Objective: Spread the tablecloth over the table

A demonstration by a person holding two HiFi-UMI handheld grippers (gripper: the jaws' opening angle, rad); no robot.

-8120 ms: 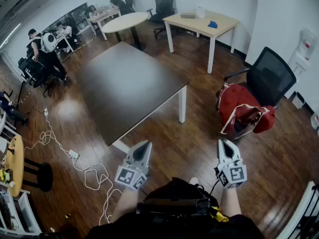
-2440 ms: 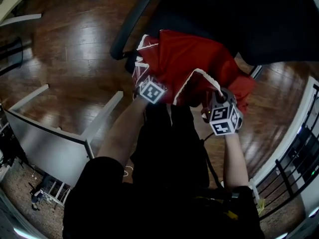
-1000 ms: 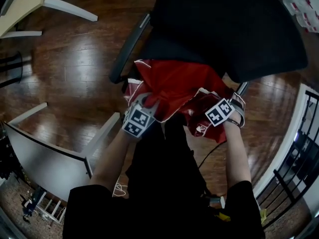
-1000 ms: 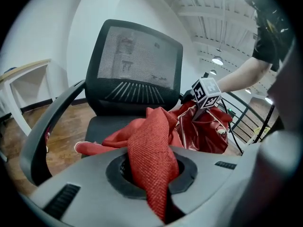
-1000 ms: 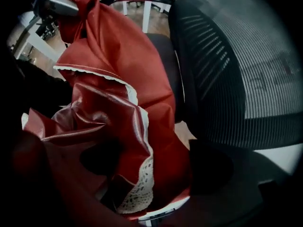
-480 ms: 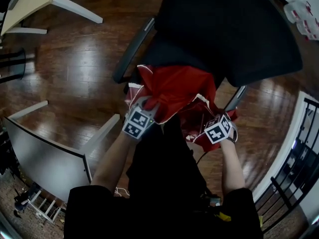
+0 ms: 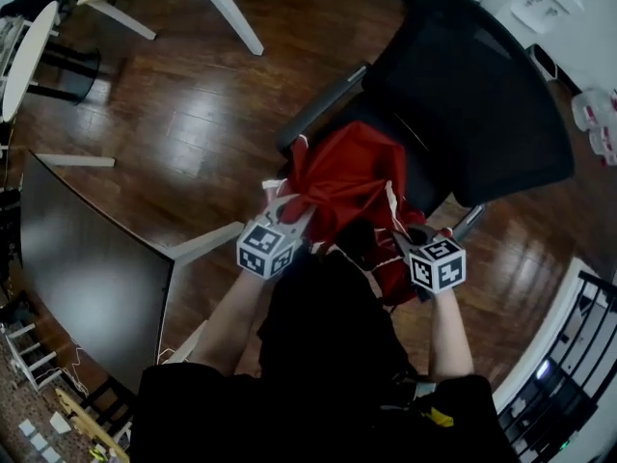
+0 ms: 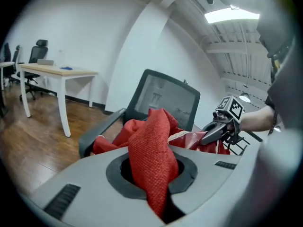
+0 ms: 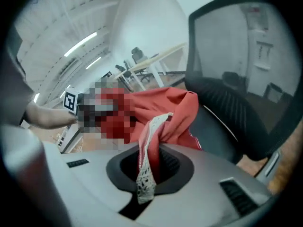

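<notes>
- Lifted off the seat of the office chair (image 7: 482,104) since a second ago: red tablecloth (image 7: 342,172), now bunched up between both hands, no longer slumped on the cushion.
- Both hands raised and drawn back toward the body along with it.
- Left gripper (image 7: 287,208): clamped almost fully closed on a thick fold of the red weave, fold running straight through the jaw throat.
- Right gripper (image 7: 400,239): pinched tight on the white lace hem (image 9: 144,171), red cloth bunched just behind it.
- Bulk of the cloth hanging between the two grips. Lower folds possibly brushing the seat, hard to call from the head view, dark on dark.
- Table (image 7: 92,268) down-left in the head view, top bare, well apart from the cloth. Nothing spread yet.
- Meaning for the task: pickup looks done, two-point hold secured. Carry to the table and the whole unfolding left to do.
- Next, probably: turn toward the table, pull the grips apart to open an edge.
- Left hold sits on a mid-fold, not the hem, so likely needs a regrip before spreading.
- Risk: trailing cloth catching on the armrest (image 7: 323,109) during the swing away.
</notes>
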